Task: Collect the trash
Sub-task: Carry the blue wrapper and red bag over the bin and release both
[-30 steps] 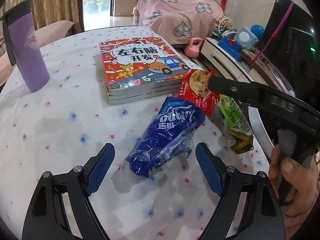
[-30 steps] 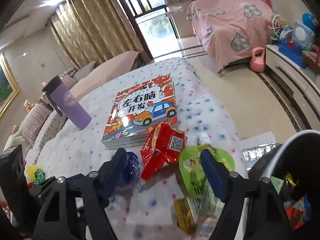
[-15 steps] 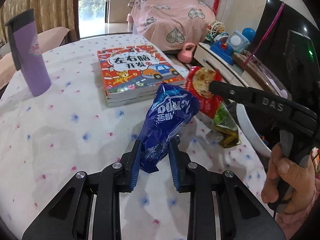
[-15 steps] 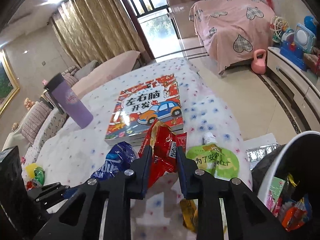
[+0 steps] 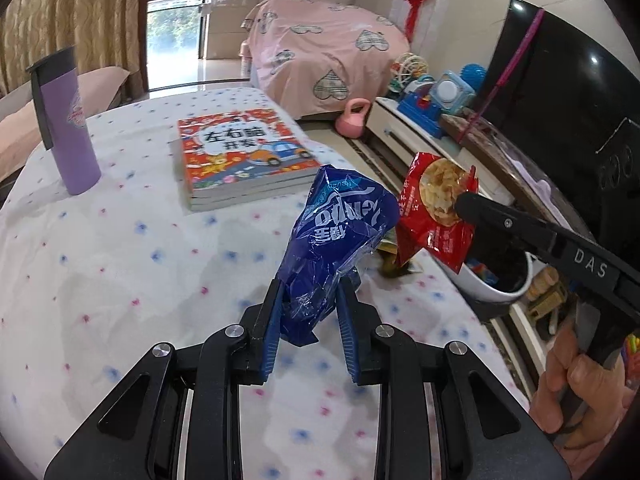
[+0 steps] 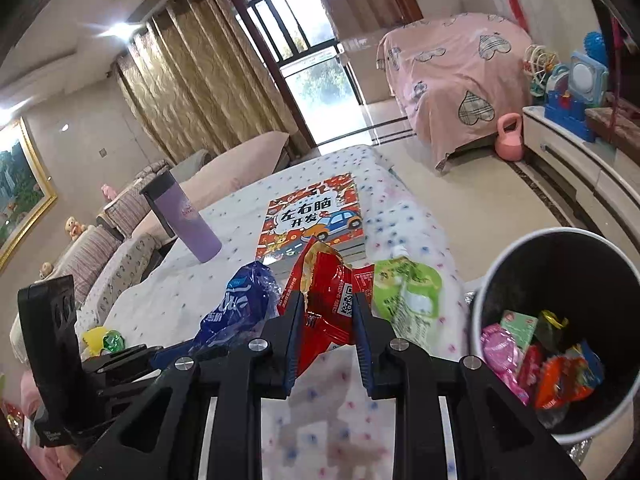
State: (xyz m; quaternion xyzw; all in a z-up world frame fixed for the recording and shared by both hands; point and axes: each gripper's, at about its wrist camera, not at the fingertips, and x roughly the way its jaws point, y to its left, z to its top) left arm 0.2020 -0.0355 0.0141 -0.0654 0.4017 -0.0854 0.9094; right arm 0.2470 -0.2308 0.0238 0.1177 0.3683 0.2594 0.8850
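My left gripper (image 5: 311, 294) is shut on a crumpled blue snack wrapper (image 5: 338, 228), held up off the dotted tablecloth (image 5: 132, 264). My right gripper (image 6: 328, 308) is shut on a red snack bag (image 6: 326, 300), also lifted; the same red snack bag (image 5: 434, 208) shows in the left wrist view, pinched by the right gripper's black finger. A green drink pouch (image 6: 406, 292) lies flat on the table just right of the red bag. A white bin (image 6: 492, 280) with a black liner stands beyond the table's right edge, with several wrappers inside.
A stack of children's books (image 5: 240, 156) lies mid-table and a purple tumbler (image 5: 66, 120) stands at the far left. A yellow-green wrapper (image 6: 102, 338) lies near the left gripper. A TV, toy shelf and pink-covered furniture line the right side. A hand (image 5: 576, 384) holds the right gripper.
Both grippers went from open around their wrappers to shut on them. Both then rose, lifting the blue wrapper and the red bag off the table.
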